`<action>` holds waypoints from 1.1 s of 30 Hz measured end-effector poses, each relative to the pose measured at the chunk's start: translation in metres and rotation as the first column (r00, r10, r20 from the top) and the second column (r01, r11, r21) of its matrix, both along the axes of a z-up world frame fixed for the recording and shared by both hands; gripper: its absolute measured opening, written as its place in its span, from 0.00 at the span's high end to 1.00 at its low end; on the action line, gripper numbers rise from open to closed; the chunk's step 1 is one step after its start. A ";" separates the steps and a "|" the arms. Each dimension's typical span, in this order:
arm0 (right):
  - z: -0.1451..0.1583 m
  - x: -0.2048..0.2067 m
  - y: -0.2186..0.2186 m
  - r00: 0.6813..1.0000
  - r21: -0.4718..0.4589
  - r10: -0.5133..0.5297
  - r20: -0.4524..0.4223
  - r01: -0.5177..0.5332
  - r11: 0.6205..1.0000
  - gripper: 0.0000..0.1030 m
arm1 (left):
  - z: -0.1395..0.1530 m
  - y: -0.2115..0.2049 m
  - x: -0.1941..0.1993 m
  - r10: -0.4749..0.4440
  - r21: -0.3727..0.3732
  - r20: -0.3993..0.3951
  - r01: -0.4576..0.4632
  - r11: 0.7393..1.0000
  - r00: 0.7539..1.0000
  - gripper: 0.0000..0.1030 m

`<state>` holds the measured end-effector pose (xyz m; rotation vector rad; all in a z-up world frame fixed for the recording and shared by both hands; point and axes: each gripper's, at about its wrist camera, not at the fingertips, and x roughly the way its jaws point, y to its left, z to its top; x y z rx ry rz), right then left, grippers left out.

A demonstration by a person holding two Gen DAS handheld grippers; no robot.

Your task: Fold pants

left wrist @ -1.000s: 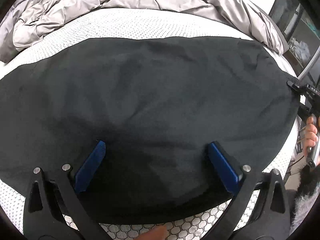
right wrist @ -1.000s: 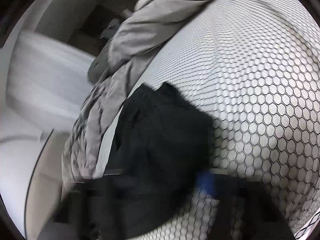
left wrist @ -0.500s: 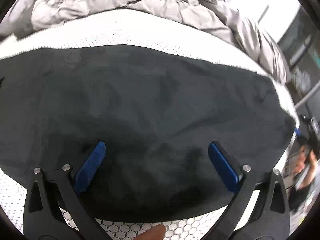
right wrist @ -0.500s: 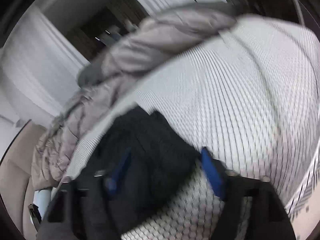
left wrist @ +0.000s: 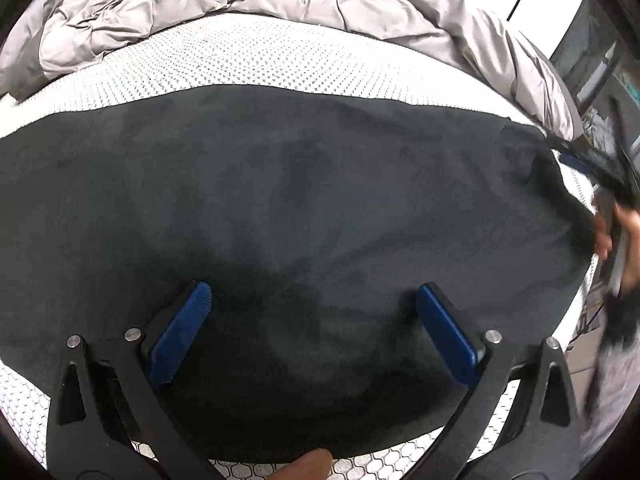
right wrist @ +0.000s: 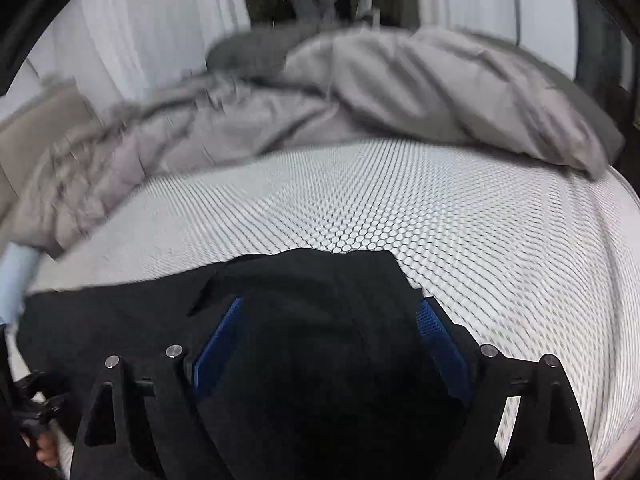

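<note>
pants being laid flat on mattress | left gripper being held apart | right gripper jaws just being opened, nothing clamped

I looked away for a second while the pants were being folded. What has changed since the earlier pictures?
The right claw let go: its jaws have just been opening and now stand wide over the end of the black pants, pressing nothing. Its view swung from tilted to square-on, facing the grey duvet. The left claw stayed open above the pants, which lie spread flat on the mattress as before.
</note>
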<state>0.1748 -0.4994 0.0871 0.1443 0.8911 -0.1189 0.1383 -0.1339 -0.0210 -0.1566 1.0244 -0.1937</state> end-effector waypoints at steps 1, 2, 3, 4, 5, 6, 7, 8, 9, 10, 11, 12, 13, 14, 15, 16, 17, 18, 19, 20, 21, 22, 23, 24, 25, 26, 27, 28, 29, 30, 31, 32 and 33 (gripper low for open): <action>-0.006 0.013 -0.002 0.999 -0.022 -0.014 -0.035 0.013 1.000 0.14 | -0.001 -0.002 0.000 -0.005 0.014 0.003 0.005 1.000 1.000 0.01; -0.010 0.023 -0.004 0.998 -0.044 -0.014 -0.055 0.012 0.999 0.14 | -0.002 -0.004 -0.001 -0.012 0.032 0.005 0.012 0.999 1.000 0.01; -0.015 0.030 -0.006 0.997 -0.062 -0.005 -0.071 0.000 0.998 0.14 | -0.003 -0.007 -0.001 -0.018 0.050 0.008 0.018 0.999 1.000 0.01; -0.021 0.038 -0.007 0.994 -0.077 0.003 -0.107 -0.012 0.997 0.14 | -0.004 -0.010 -0.002 -0.027 0.071 0.012 0.026 0.997 1.000 0.01; -0.026 0.041 -0.008 0.992 -0.075 0.007 -0.128 -0.017 0.997 0.19 | -0.005 -0.011 -0.002 -0.033 0.082 0.015 0.032 0.996 0.999 0.01; -0.028 0.041 -0.008 0.991 -0.070 0.017 -0.132 -0.027 0.997 0.35 | -0.005 -0.012 -0.002 -0.040 0.090 0.018 0.038 0.995 0.999 0.01; -0.029 0.041 -0.007 0.991 -0.074 0.032 -0.133 -0.042 0.996 0.45 | -0.006 -0.012 -0.002 -0.039 0.087 0.019 0.038 0.996 0.999 0.01; -0.025 0.038 -0.005 0.992 -0.062 0.057 -0.110 -0.064 0.996 0.51 | -0.006 -0.011 -0.002 -0.037 0.081 0.018 0.035 0.996 0.999 0.01; -0.017 0.032 -0.001 0.995 -0.085 0.070 -0.068 -0.076 0.994 0.53 | -0.007 -0.010 -0.002 -0.038 0.076 0.018 0.036 0.996 0.999 0.01; -0.006 0.022 0.005 0.996 -0.126 0.093 -0.005 -0.092 0.988 0.54 | -0.007 -0.009 -0.002 -0.039 0.074 0.019 0.038 0.997 0.999 0.01; 0.004 0.014 0.008 0.993 -0.148 0.107 0.042 -0.100 0.984 0.55 | -0.007 -0.009 -0.002 -0.039 0.072 0.019 0.038 0.997 0.999 0.01; 0.009 0.010 0.009 0.992 -0.162 0.104 0.066 -0.092 0.983 0.55 | -0.007 -0.008 -0.002 -0.039 0.072 0.019 0.037 0.997 0.999 0.01; 0.012 0.009 0.007 0.994 -0.176 0.084 0.076 -0.070 0.982 0.54 | -0.007 -0.009 -0.002 -0.039 0.075 0.019 0.038 0.996 0.999 0.01; 0.010 0.013 0.005 0.996 -0.184 0.059 0.065 -0.046 0.982 0.53 | -0.007 -0.010 -0.002 -0.041 0.077 0.019 0.039 0.996 0.999 0.01; 0.003 0.017 -0.001 0.999 -0.180 0.031 0.037 -0.024 0.983 0.50 | -0.007 -0.010 -0.002 -0.041 0.080 0.020 0.040 0.996 0.999 0.01; -0.010 0.025 -0.006 1.000 -0.165 0.007 -0.014 -0.009 0.986 0.49 | -0.008 -0.010 -0.001 -0.042 0.082 0.019 0.040 0.996 0.999 0.01; -0.024 0.032 -0.010 0.998 -0.162 -0.010 -0.067 0.000 0.987 0.44 | -0.007 -0.010 -0.002 -0.041 0.081 0.021 0.039 0.996 0.999 0.01; -0.033 0.034 -0.009 0.997 -0.164 -0.009 -0.080 -0.005 0.986 0.40 | -0.007 -0.009 -0.001 -0.041 0.078 0.023 0.039 0.996 0.999 0.01; -0.039 0.032 -0.009 0.997 -0.179 0.003 -0.078 -0.017 0.984 0.39 | -0.006 -0.008 -0.001 -0.041 0.075 0.023 0.040 0.996 0.999 0.01; -0.038 0.029 -0.006 0.997 -0.200 0.010 -0.073 -0.024 0.979 0.36 | -0.004 -0.007 -0.001 -0.041 0.070 0.023 0.039 0.997 0.999 0.01; -0.034 0.023 -0.003 0.998 -0.221 0.011 -0.063 -0.025 0.975 0.32 | -0.002 -0.005 -0.001 -0.037 0.063 0.023 0.036 0.997 0.999 0.01; -0.026 0.015 0.001 0.999 -0.247 0.008 -0.048 -0.020 0.969 0.30 | 0.001 -0.003 -0.002 -0.033 0.051 0.029 0.032 0.998 0.999 0.01; -0.015 0.004 0.008 0.999 -0.272 0.018 -0.028 -0.025 0.962 0.30 | 0.005 -0.001 -0.003 -0.031 0.040 0.036 0.029 0.999 0.999 0.01; -0.006 -0.006 0.015 0.999 -0.287 0.036 -0.013 -0.039 0.957 0.26 | 0.009 0.002 -0.006 -0.030 0.030 0.048 0.028 0.999 0.998 0.01; 0.005 -0.021 0.026 0.998 -0.308 0.064 0.003 -0.059 0.950 0.22 | 0.014 0.002 -0.009 -0.036 0.026 0.063 0.034 0.999 0.997 0.01; 0.016 -0.039 0.039 0.996 -0.323 0.092 0.021 -0.080 0.943 0.10 | 0.020 0.001 -0.013 -0.052 0.027 0.082 0.050 0.998 0.995 0.01; 0.019 -0.053 0.052 0.992 -0.330 0.117 0.036 -0.099 0.939 0.05 | 0.025 -0.004 -0.018 -0.079 0.032 0.102 0.076 0.997 0.992 0.01; 0.026 -0.072 0.070 0.985 -0.322 0.162 0.065 -0.133 0.937 0.04 | 0.028 -0.008 -0.023 -0.105 0.039 0.114 0.101 0.994 0.988 0.01; 0.027 -0.082 0.083 0.978 -0.295 0.190 0.084 -0.158 0.942 0.01 | 0.029 -0.014 -0.026 -0.128 0.047 0.117 0.123 0.991 0.985 0.01; 0.025 -0.092 0.099 0.971 -0.243 0.222 0.084 -0.196 0.950 0.00 | 0.029 -0.017 -0.027 -0.139 0.055 0.111 0.133 0.990 0.984 0.01; 0.019 -0.099 0.114 0.964 -0.175 0.254 0.073 -0.239 0.955 0.00 | 0.027 -0.020 -0.027 -0.144 0.060 0.098 0.139 0.989 0.985 0.01; 0.009 -0.099 0.129 0.957 -0.122 0.287 0.052 -0.279 0.953 0.00 | 0.024 -0.020 -0.026 -0.141 0.058 0.084 0.137 0.989 0.986 0.01; -0.002 -0.097 0.141 0.949 -0.083 0.314 0.037 -0.310 0.947 0.00 | 0.020 -0.020 -0.024 -0.131 0.047 0.060 0.128 0.991 0.990 0.01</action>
